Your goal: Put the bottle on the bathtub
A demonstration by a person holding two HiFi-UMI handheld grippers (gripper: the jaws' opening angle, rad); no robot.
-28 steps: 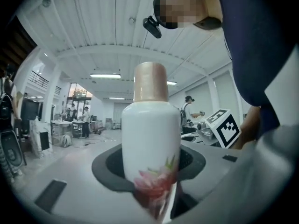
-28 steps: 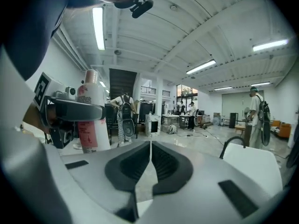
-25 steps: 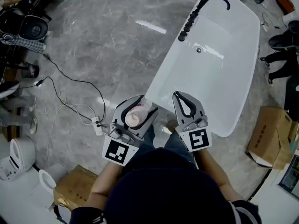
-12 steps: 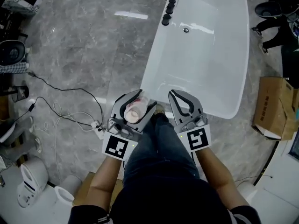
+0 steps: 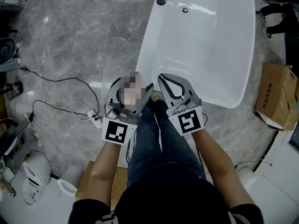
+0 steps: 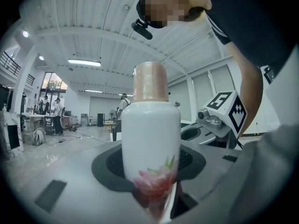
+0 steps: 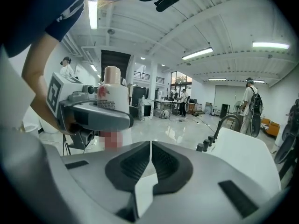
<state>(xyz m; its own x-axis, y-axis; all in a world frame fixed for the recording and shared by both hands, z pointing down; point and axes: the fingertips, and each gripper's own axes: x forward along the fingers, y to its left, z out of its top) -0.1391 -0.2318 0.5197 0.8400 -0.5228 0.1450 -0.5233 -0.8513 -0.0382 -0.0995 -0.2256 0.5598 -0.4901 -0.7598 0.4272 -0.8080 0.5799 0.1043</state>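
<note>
Your left tool [image 5: 134, 85] gripped the bottle [image 6: 150, 139] by its white body, with the jaws pressed on either side of it. The bottle stood upright between them, a pink flower printed low on its front and its pale pink cap [image 6: 150, 81] rising well above the jaws. Your right tool [image 5: 161, 78] was closed on nothing, its two jaws drawn together with only a thin slit between them. It sat just to the right of the left tool, the pair side by side above your legs [image 5: 159, 139]. The white bathtub [image 5: 205, 55] lay ahead of both tools, stretching away more on the right tool's side. Seen from the right tool, the bottle showed off to its left, and the bathtub's dark faucet [image 7: 223, 124] stood ahead to its right
</note>
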